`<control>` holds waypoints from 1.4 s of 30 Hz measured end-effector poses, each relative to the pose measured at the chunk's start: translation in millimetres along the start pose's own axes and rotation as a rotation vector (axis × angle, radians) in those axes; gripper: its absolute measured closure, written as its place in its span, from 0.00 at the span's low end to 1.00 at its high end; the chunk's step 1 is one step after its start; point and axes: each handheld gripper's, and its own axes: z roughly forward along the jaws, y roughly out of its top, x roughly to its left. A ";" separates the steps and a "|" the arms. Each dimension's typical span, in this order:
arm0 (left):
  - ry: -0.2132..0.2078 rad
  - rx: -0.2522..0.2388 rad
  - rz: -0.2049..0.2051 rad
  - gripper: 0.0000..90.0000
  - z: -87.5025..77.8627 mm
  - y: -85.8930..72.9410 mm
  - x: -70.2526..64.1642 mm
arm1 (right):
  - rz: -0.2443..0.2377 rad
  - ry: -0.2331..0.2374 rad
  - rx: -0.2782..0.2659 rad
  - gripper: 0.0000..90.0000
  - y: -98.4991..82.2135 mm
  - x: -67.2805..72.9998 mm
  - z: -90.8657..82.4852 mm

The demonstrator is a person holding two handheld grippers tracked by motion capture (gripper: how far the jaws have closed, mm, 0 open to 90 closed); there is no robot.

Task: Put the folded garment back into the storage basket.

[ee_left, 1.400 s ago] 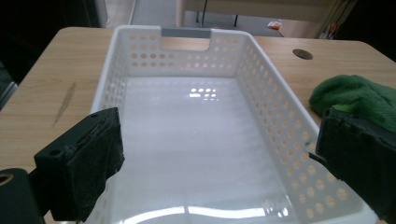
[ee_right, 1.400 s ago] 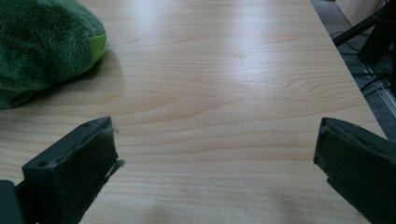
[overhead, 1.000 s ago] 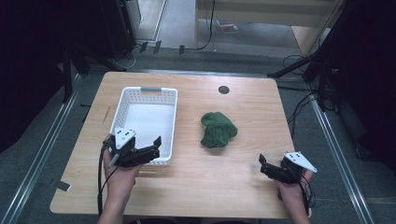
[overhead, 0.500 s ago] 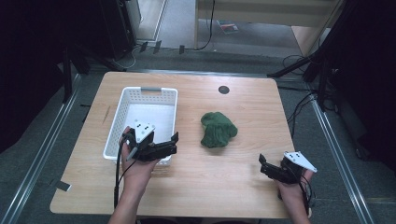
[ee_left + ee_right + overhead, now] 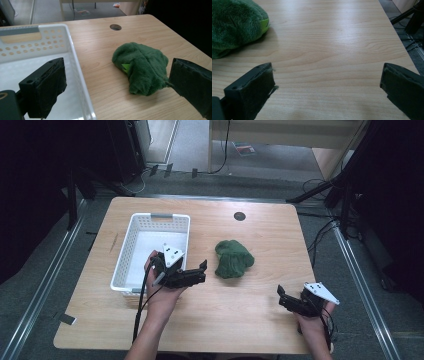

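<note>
A green plush toy (image 5: 233,258) lies on the wooden table, right of a white perforated basket (image 5: 150,217). My left gripper (image 5: 203,272) hovers over the basket's front right corner, open, pointing right at the plush and a short way from it. In the left gripper view the plush (image 5: 142,67) sits between and beyond the wide-apart jaws, with the basket (image 5: 75,55) on the left. My right gripper (image 5: 281,299) rests near the table's front right, open and holding nothing. In the right gripper view the plush (image 5: 234,22) is at the upper left, ahead of the jaws.
A round cable hole (image 5: 239,216) is set in the table's far side. The basket holds nothing. Bare wood lies between the two grippers. Black stands and cables (image 5: 320,227) crowd the floor to the right of the table.
My left gripper has moved right along the basket's front, from its left corner to its right corner, toward the plush. The right gripper has stayed put.
</note>
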 end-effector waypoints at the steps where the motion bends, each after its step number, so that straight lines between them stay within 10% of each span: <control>1: -0.009 0.006 0.008 0.02 2.6 1.6 -3.6 | -0.001 0.000 0.000 0.00 0.0 -0.1 -0.1; 42: -0.054 0.165 0.043 0.00 96.3 9.2 -66.8 | -0.004 0.008 -0.003 0.00 0.2 -0.6 0.1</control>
